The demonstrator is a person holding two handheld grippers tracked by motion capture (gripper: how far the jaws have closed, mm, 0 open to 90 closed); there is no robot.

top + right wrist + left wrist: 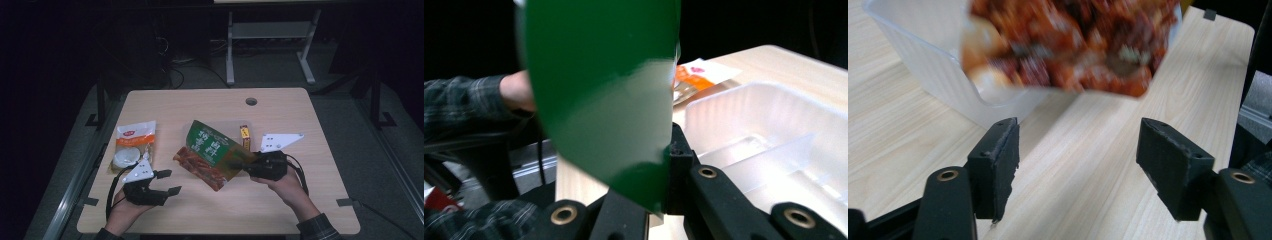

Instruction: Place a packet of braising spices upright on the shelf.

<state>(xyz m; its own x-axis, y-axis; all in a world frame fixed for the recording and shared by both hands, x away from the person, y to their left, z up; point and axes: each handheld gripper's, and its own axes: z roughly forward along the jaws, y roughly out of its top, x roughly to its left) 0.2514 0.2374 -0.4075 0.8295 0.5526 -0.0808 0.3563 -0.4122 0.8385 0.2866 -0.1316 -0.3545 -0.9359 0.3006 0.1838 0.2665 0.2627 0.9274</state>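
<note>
Nearest the person, the left tool hangs released over the counter, nothing between its jaws. The right tool is clenched on the edge of a green snack bag, held tilted above the counter; its large printed characters are not legible. The bag hides much of a clear plastic tray. Farther left lies an orange-and-white packet, its label too small to read.

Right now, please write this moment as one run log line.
right gripper: shut on green snack bag, lifted | left gripper: open, empty | clear plastic tray: on wooden table
</note>
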